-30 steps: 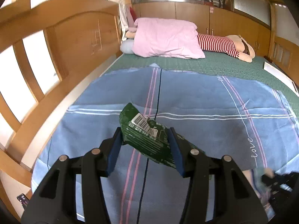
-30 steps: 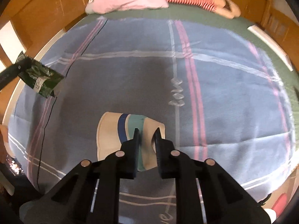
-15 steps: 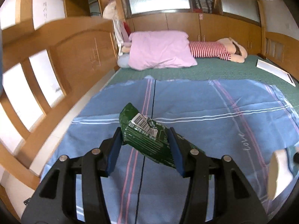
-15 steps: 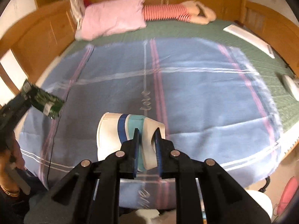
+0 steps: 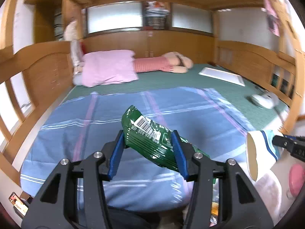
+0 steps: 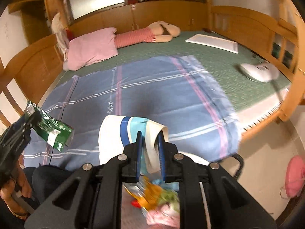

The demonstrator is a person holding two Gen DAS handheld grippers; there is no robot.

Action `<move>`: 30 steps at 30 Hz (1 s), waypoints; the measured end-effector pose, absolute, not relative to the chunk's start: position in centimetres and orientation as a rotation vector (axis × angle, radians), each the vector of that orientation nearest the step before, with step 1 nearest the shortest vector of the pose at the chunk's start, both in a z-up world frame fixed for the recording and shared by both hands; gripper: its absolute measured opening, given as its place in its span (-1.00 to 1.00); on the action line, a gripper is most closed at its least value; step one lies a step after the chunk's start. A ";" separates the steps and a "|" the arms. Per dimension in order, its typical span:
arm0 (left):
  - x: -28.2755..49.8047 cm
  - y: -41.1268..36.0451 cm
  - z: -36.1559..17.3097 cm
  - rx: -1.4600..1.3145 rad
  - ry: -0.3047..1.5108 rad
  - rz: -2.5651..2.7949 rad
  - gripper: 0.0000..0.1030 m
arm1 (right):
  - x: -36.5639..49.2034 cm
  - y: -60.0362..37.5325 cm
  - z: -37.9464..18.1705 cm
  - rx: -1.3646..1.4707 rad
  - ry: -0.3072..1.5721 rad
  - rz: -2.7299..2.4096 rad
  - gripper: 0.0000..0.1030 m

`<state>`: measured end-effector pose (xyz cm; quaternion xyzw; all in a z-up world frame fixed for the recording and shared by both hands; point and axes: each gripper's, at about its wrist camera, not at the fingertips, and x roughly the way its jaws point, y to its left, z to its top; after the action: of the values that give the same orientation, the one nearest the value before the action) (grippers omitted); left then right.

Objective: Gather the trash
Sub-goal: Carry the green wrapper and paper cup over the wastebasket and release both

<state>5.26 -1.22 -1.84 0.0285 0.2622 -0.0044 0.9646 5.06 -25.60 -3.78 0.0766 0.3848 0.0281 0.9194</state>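
My left gripper (image 5: 147, 136) is shut on a crumpled green wrapper (image 5: 150, 138) with a barcode and holds it in the air over the near edge of the bed. The wrapper also shows at the left of the right wrist view (image 6: 51, 131). My right gripper (image 6: 149, 136) is shut on the rim of a white paper cup with blue bands (image 6: 124, 135), held on its side above a bin of colourful trash (image 6: 156, 198). The cup also shows at the right of the left wrist view (image 5: 261, 152).
A blue plaid blanket (image 6: 152, 87) covers the near part of a green mattress (image 6: 219, 61). A pink pillow (image 6: 91, 49), a striped plush doll (image 6: 148, 32), a white board (image 6: 211, 43) and a white device (image 6: 257, 71) lie farther back. A pink object (image 6: 295, 175) lies on the floor.
Both grippers have pulled back from the bed and lifted, carrying the wrapper and the cup. The right gripper now hangs off the bed edge over the trash bin.
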 end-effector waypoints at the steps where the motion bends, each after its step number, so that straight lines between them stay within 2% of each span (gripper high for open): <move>1: 4.8 -2.0 -1.8 0.070 0.528 -0.026 -0.03 | 4.5 -26.2 -3.8 0.159 0.790 0.048 -0.67; 7: 2.9 -6.7 -2.5 0.169 0.522 -0.113 -0.02 | 1.6 -30.2 -4.2 0.182 0.804 -0.005 -0.67; 18: 3.4 -10.9 -6.0 0.162 0.685 -0.340 -0.02 | 0.3 -32.9 -5.5 0.246 0.809 -0.028 -0.67; 20: 3.8 -11.1 -6.7 0.158 0.719 -0.371 0.02 | 0.2 -33.0 -5.5 0.248 0.805 -0.029 -0.67; 22: 4.2 -11.2 -7.2 0.161 0.750 -0.383 0.21 | 0.1 -32.9 -5.6 0.250 0.807 -0.020 -0.67; 24: 4.3 -11.1 -7.3 0.166 0.757 -0.359 0.24 | 0.1 -32.9 -5.8 0.248 0.813 -0.014 -0.67; 28: 4.6 -10.3 -6.5 0.143 0.748 -0.317 0.50 | 0.7 -32.4 -6.5 0.253 0.840 0.018 -0.67; 30: 4.3 -9.7 -5.6 0.132 0.730 -0.294 0.53 | 1.0 -31.8 -6.9 0.251 0.858 0.034 -0.67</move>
<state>4.34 -9.66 -5.58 0.0644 0.3554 -0.1431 0.9214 0.97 -31.78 -6.85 0.1212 0.4146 0.0164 0.9017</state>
